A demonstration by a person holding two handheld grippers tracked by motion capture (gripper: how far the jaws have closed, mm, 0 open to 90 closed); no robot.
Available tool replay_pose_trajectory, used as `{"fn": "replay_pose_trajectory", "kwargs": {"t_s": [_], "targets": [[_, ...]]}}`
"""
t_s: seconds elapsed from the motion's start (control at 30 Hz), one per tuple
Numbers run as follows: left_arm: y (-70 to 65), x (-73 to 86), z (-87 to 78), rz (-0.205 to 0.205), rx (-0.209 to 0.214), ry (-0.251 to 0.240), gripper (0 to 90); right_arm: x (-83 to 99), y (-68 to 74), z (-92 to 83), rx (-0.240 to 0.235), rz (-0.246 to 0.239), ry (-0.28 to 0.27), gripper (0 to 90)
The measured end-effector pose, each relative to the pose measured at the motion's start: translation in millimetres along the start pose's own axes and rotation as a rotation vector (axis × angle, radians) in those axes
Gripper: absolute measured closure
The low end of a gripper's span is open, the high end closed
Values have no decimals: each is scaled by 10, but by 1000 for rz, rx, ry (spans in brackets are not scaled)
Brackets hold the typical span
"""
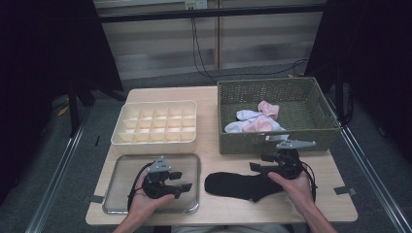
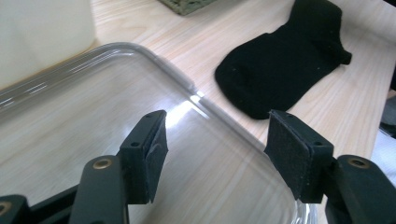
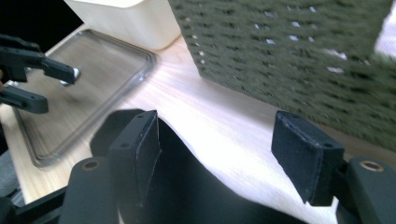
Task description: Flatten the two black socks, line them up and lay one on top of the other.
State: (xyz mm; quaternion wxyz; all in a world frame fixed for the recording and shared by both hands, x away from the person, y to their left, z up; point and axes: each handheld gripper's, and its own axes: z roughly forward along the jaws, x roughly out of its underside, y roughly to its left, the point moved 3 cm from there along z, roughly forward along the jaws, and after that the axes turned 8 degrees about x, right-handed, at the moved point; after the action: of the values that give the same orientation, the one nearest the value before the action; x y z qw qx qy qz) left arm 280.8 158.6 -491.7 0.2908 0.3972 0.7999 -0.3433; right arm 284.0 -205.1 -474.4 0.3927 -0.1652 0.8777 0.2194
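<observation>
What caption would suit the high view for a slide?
Two open grippers, left and right, flank a black sock lying flat on the table.

Black sock (image 1: pixel 240 186), olive woven basket (image 1: pixel 311 138), cream divided organizer (image 1: pixel 154 141), clear tray (image 1: pixel 119 165).

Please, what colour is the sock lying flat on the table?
Black. The sock shows best in the left gripper view.

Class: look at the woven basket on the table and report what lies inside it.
Inside the woven basket, a bundle of white and pink socks lies near its front left. Anything beneath them is covered.
</observation>
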Motion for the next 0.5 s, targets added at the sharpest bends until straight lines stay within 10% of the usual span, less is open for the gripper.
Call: {"fn": "replay_pose_trajectory", "kwargs": {"t_s": [0.5], "targets": [[54, 20, -135, -11, -20, -41, 369, -549, 83, -20, -73, -54, -61, 351]]}}
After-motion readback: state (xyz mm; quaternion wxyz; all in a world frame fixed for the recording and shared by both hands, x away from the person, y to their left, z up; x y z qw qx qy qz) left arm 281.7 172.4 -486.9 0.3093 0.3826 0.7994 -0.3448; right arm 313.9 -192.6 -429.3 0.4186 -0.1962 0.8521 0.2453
